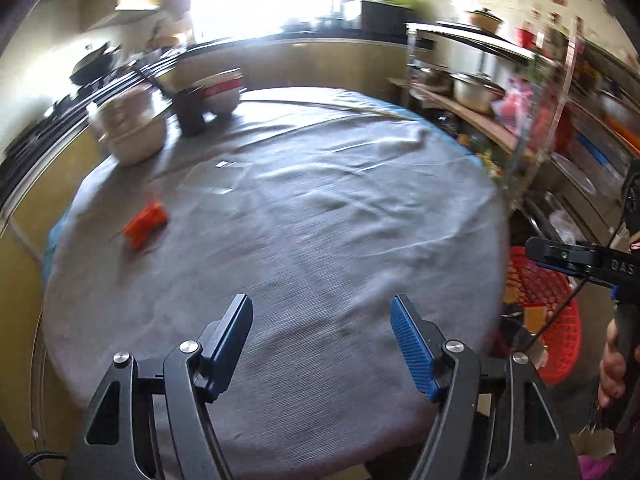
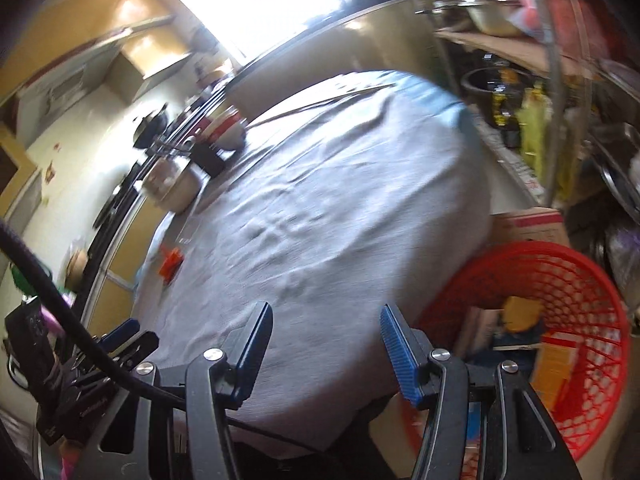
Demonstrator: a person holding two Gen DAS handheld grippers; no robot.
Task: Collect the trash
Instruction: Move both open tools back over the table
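Observation:
A small orange-red wrapper (image 1: 145, 223) lies on the grey tablecloth (image 1: 288, 216) at the table's left side; it also shows in the right wrist view (image 2: 171, 265). A red mesh trash basket (image 2: 560, 320) stands on the floor by the table's right edge and holds boxes and yellow packaging; it also shows in the left wrist view (image 1: 548, 312). My left gripper (image 1: 322, 344) is open and empty above the table's near edge. My right gripper (image 2: 326, 348) is open and empty, over the table's near right edge beside the basket.
Stacked bowls (image 1: 132, 128), a dark cup (image 1: 191, 111) and a red-striped bowl (image 1: 222, 90) stand at the table's far left. Shelves with pots (image 1: 476, 88) and bottles (image 2: 532, 128) line the right side. A cardboard box (image 2: 528, 226) sits behind the basket.

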